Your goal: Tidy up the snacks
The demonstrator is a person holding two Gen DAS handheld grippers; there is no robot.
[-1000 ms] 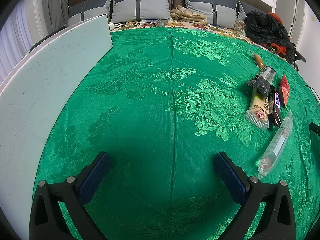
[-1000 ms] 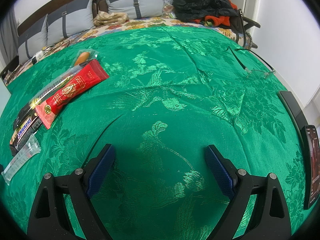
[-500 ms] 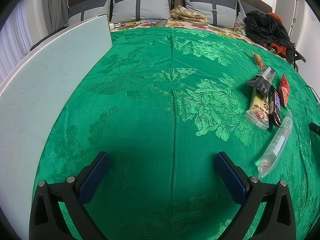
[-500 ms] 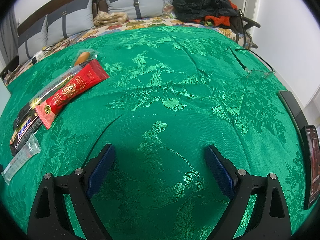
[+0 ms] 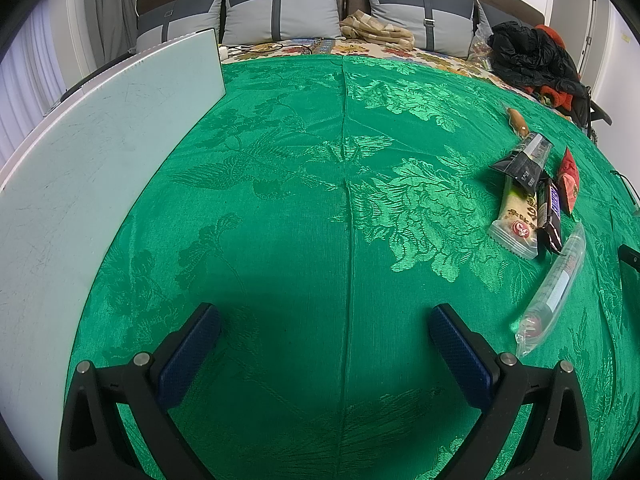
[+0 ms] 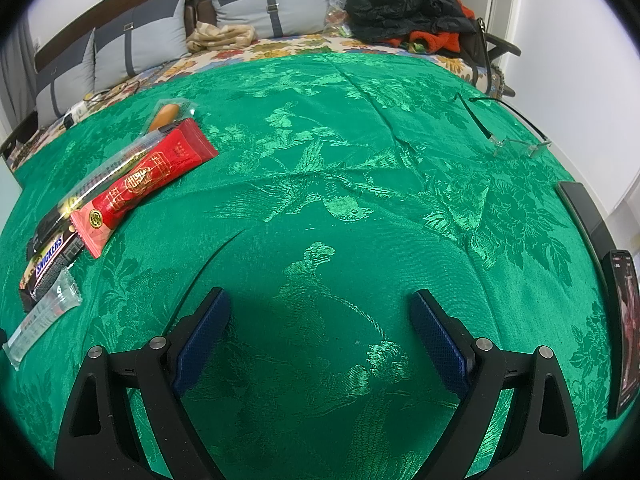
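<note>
Left gripper and right gripper both wide open, empty, over green bedspread; snacks lie clustered between them, clear-wrapped stick nearest, none grasped, so organizing looks unstarted.

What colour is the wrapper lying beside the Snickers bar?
Red wrapper with gold print; clearest in the right wrist view.

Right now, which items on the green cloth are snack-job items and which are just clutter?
Job items:
red snack pack
Snickers bar
clear wrapped stick
cream wafer pack
black pouch
wrapped sausage

Lying about:
glasses
phone
white board
black jacket
</note>
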